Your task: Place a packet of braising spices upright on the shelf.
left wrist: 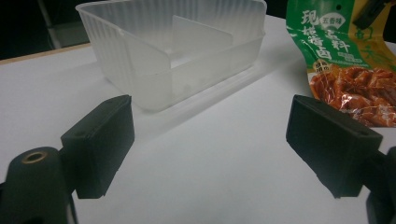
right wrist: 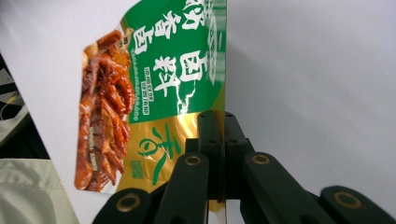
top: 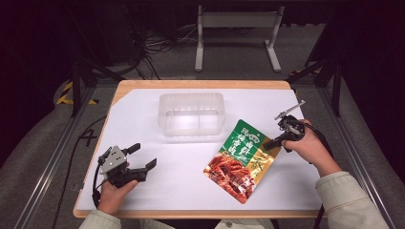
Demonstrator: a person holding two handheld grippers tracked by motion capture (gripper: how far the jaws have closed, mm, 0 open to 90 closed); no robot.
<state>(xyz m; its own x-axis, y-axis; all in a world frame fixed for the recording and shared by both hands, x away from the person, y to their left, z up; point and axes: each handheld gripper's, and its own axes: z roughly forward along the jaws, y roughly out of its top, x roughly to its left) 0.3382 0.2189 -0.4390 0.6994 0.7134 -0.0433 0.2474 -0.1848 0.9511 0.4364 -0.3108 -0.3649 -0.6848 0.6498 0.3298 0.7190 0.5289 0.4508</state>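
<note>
Nearby, clear tub [top: 191, 113], right tongs [top: 273, 141] pinching pouch [top: 241, 157]

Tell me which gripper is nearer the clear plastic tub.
Left, narrowly, as far as the high view tells. The left gripper sits open below-left of the clear plastic tub; the right gripper is off to its right, shut on the sauce packet.

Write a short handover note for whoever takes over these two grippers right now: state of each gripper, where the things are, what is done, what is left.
Right gripper: jaws shut on the gold edge of the green and red printed food pouch, which lies on the white table sheet in front of the clear ribbed plastic container.
Left gripper: jaws open, holding nothing, near the table's front left.
Done: pouch gripped.
Left, probably: lift the pouch and place it in the container, which has a divider inside.
</note>
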